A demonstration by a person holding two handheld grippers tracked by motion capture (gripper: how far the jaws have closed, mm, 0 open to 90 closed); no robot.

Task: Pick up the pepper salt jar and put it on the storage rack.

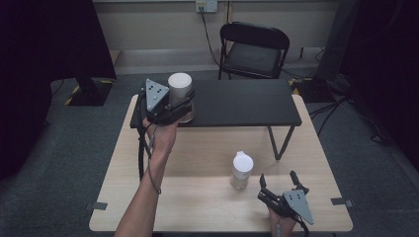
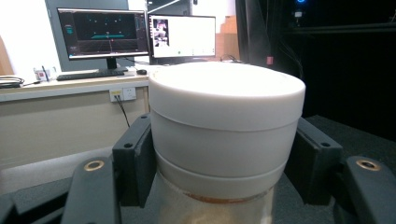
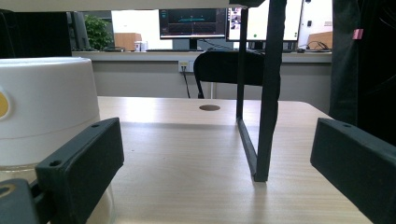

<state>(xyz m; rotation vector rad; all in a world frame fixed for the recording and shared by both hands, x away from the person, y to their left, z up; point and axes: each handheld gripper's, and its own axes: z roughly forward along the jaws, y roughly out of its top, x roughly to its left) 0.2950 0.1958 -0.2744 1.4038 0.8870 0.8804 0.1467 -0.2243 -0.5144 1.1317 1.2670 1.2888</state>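
- Wooden table [image 1: 207,197] carries one black shelf [image 1: 237,101]; two white-capped jars.
- Left gripper [image 1: 179,106] clamps first jar [image 1: 180,89] on shelf, 11 o'clock.
- Second jar [image 1: 241,169] stands at 5 o'clock; right gripper [image 1: 279,178] gapes beside it.
- Gripper views add monitors [image 2: 140,32].

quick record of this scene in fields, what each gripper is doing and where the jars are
left gripper: shut on the white-lidded jar, at the black shelf
right gripper: open, holding nothing, low on the wooden table
second jar: upright on the table, just left of the right gripper
shelf: raised on the table's far half
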